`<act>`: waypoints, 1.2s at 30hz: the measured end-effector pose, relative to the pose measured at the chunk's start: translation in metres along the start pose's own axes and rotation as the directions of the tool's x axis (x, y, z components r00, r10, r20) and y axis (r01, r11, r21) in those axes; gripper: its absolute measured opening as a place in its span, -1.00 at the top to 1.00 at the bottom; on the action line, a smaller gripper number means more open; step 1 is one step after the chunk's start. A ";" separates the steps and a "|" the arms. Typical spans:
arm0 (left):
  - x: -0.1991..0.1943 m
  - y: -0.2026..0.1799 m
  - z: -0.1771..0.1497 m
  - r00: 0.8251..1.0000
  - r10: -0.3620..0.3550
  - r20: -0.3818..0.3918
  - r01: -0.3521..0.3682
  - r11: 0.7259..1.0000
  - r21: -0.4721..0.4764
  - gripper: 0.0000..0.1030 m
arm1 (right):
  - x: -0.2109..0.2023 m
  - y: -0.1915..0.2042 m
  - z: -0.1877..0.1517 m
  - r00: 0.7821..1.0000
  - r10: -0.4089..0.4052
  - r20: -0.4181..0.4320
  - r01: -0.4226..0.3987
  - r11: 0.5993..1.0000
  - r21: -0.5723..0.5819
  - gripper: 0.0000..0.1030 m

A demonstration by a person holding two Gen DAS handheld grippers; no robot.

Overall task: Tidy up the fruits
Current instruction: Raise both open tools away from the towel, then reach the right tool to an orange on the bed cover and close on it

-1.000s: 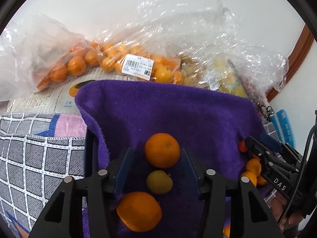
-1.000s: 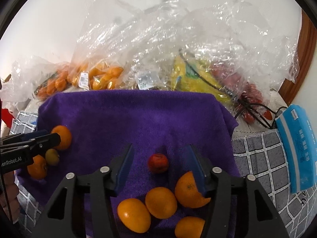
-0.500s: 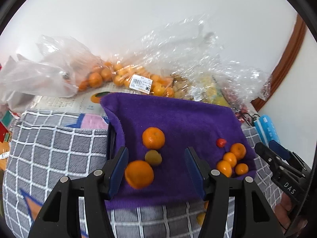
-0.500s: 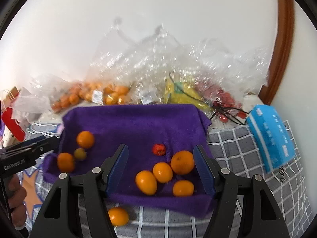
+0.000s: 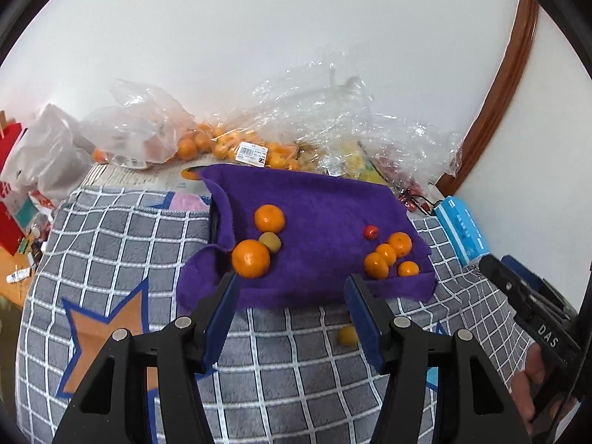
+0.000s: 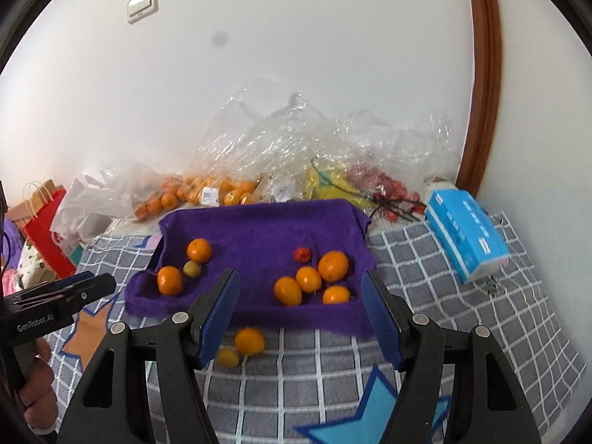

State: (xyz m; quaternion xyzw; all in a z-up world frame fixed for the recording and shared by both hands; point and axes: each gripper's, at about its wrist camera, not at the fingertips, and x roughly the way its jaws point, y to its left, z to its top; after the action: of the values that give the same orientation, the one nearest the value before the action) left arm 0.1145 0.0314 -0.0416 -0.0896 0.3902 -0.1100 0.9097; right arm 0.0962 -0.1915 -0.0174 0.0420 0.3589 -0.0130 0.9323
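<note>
Both grippers have pulled up and back from the purple towel (image 6: 259, 229); a second ago the fruit filled each view, now the whole towel shows with checked blanket in front of it. Left gripper (image 5: 292, 310): jaws have just been opening, stand about half apart, nothing between the pads. Right gripper (image 6: 301, 309): jaws likewise have just been opening, roughly half apart, empty. Fruit lies in two groups on the towel: left group of two oranges (image 6: 170, 280) and one small greenish fruit (image 6: 192, 269); right group of four oranges (image 6: 333, 266) with a small red fruit (image 6: 302, 254) just behind. Two strays, an orange (image 6: 249, 340) and a yellowish fruit (image 6: 228, 357), sit off the towel on the grey checked blanket (image 6: 425, 259), near its front edge. Judgement: sorting is largely done; the strays probably remain to be collected. Surface: soft blanket with star patches, so round fruit may roll. Room: white wall, clear plastic bags (image 6: 281, 140) of more fruit behind the towel, blue tissue pack (image 6: 468, 235) at right, wooden door frame (image 6: 484, 74), red paper bag (image 6: 44, 222) at left.
</note>
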 end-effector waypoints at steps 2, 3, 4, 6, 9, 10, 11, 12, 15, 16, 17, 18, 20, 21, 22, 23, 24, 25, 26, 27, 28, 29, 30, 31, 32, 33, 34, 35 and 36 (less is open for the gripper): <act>-0.005 0.002 -0.006 1.000 -0.004 0.004 0.004 1.000 -0.012 -0.10 | -0.005 0.003 -0.008 1.000 -0.010 -0.010 0.009 1.000 -0.026 -0.31; -0.006 0.002 -0.009 1.000 -0.002 0.004 0.002 1.000 -0.013 -0.10 | -0.008 0.004 -0.012 1.000 -0.014 -0.004 0.014 0.999 -0.031 -0.31; -0.006 0.003 -0.014 1.000 -0.001 0.003 0.002 1.000 -0.010 -0.10 | -0.009 0.005 -0.016 1.000 -0.013 0.000 0.013 0.999 -0.034 -0.31; -0.006 0.003 -0.020 1.000 0.004 -0.003 -0.004 1.000 -0.007 -0.10 | -0.011 0.006 -0.024 1.000 0.006 -0.011 -0.007 0.999 -0.038 -0.31; -0.003 0.003 -0.030 1.000 0.011 -0.015 -0.011 1.000 0.003 -0.10 | -0.006 0.009 -0.037 0.998 0.053 -0.046 -0.055 0.998 -0.039 -0.24; -0.003 0.003 -0.033 1.000 0.013 -0.018 -0.013 1.000 0.006 -0.10 | -0.005 0.009 -0.041 0.997 0.069 -0.045 -0.071 0.997 -0.040 -0.21; -0.002 0.004 -0.038 1.000 0.011 -0.021 -0.011 1.000 0.012 -0.10 | -0.005 0.009 -0.045 0.996 0.075 -0.042 -0.076 0.996 -0.039 -0.16; -0.002 0.004 -0.041 1.000 0.014 -0.022 -0.014 1.000 0.013 -0.10 | -0.002 0.009 -0.049 0.996 0.078 -0.042 -0.079 0.996 -0.036 -0.11; -0.001 0.010 -0.050 1.000 0.022 -0.021 -0.021 1.000 0.015 -0.10 | 0.008 0.010 -0.060 0.994 0.084 -0.068 -0.086 0.996 -0.030 -0.08; 0.000 0.012 -0.053 0.999 0.027 -0.017 -0.027 0.999 0.017 -0.10 | 0.012 0.009 -0.063 0.994 0.080 -0.073 -0.083 0.996 -0.028 -0.08; 0.000 0.014 -0.057 0.999 0.038 -0.012 -0.037 0.999 0.022 -0.10 | 0.018 0.008 -0.068 0.994 0.079 -0.078 -0.082 0.996 -0.027 -0.08; 0.001 0.016 -0.059 0.999 0.045 -0.009 -0.044 0.999 0.027 -0.10 | 0.020 0.008 -0.070 0.994 0.081 -0.080 -0.083 0.996 -0.028 -0.08; 0.004 0.019 -0.065 0.997 0.074 -0.010 -0.074 0.997 0.037 -0.11 | 0.029 0.006 -0.076 0.993 0.069 -0.095 -0.071 0.997 -0.026 -0.08; 0.004 0.021 -0.067 0.996 0.087 -0.013 -0.087 0.996 0.039 -0.11 | 0.032 0.006 -0.078 0.993 0.065 -0.099 -0.067 0.997 -0.023 -0.08; 0.005 0.022 -0.069 0.995 0.094 -0.015 -0.093 0.995 0.040 -0.11 | 0.035 0.005 -0.079 0.992 0.066 -0.104 -0.068 0.998 -0.017 -0.08; 0.005 0.025 -0.072 0.996 0.092 -0.015 -0.091 0.995 0.039 -0.11 | 0.038 0.004 -0.080 0.991 0.071 -0.111 -0.073 0.997 -0.007 -0.08; 0.006 0.027 -0.073 0.996 0.090 -0.019 -0.089 0.995 0.034 -0.11 | 0.040 0.004 -0.080 0.990 0.075 -0.116 -0.076 0.997 -0.001 -0.08; 0.007 0.030 -0.074 0.996 0.088 -0.025 -0.087 0.996 0.024 -0.11 | 0.044 0.004 -0.081 0.990 0.080 -0.120 -0.080 0.997 0.004 -0.08; 0.009 0.034 -0.074 0.996 0.082 -0.032 -0.082 0.997 0.011 -0.11 | 0.045 0.005 -0.081 0.990 0.079 -0.120 -0.079 0.997 0.004 -0.08; 0.010 0.036 -0.074 0.996 0.078 -0.037 -0.078 0.997 0.005 -0.11 | 0.048 0.005 -0.080 0.990 0.076 -0.118 -0.076 0.997 0.001 -0.07; 0.012 0.040 -0.073 0.996 0.077 -0.043 -0.077 0.997 -0.001 -0.11 | 0.050 0.006 -0.080 0.991 0.072 -0.116 -0.073 0.997 -0.004 -0.06; 0.013 0.042 -0.073 0.996 0.079 -0.044 -0.079 0.997 -0.003 -0.11 | 0.053 0.009 -0.079 0.991 0.070 -0.116 -0.071 0.997 -0.011 -0.02; 0.015 0.045 -0.072 0.996 0.082 -0.044 -0.082 0.997 -0.005 -0.11 | 0.056 0.010 -0.079 0.991 0.071 -0.118 -0.073 0.997 -0.012 0.03; 0.015 0.046 -0.072 0.996 0.082 -0.044 -0.083 0.997 -0.008 -0.11 | 0.059 0.011 -0.078 0.990 0.074 -0.123 -0.076 0.997 -0.011 0.05; 0.017 0.048 -0.070 0.996 0.081 -0.045 -0.082 0.997 -0.012 -0.11 | 0.063 0.014 -0.076 0.989 0.079 -0.129 -0.081 0.997 -0.011 0.09; 0.019 0.051 -0.069 0.996 0.078 -0.048 -0.079 0.997 -0.018 -0.12 | 0.067 0.016 -0.075 0.988 0.082 -0.133 -0.084 0.996 -0.012 0.13; 0.021 0.053 -0.067 0.996 0.075 -0.053 -0.077 0.997 -0.023 -0.12 | 0.071 0.019 -0.074 0.987 0.085 -0.138 -0.088 0.996 -0.017 0.15; 0.024 0.055 -0.065 0.996 0.072 -0.058 -0.074 0.997 -0.027 -0.12 | 0.074 0.021 -0.074 0.986 0.086 -0.141 -0.090 0.996 -0.021 0.19; 0.027 0.057 -0.064 0.996 0.070 -0.062 -0.072 0.997 -0.028 -0.12 | 0.078 0.024 -0.073 0.985 0.088 -0.146 -0.093 0.995 -0.026 0.21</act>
State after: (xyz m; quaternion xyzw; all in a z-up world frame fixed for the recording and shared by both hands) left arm 0.0929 0.0738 -0.1177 -0.0863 0.4223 -0.0744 0.8993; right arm 0.1068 -0.1609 -0.1216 0.0436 0.4233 0.0384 0.9041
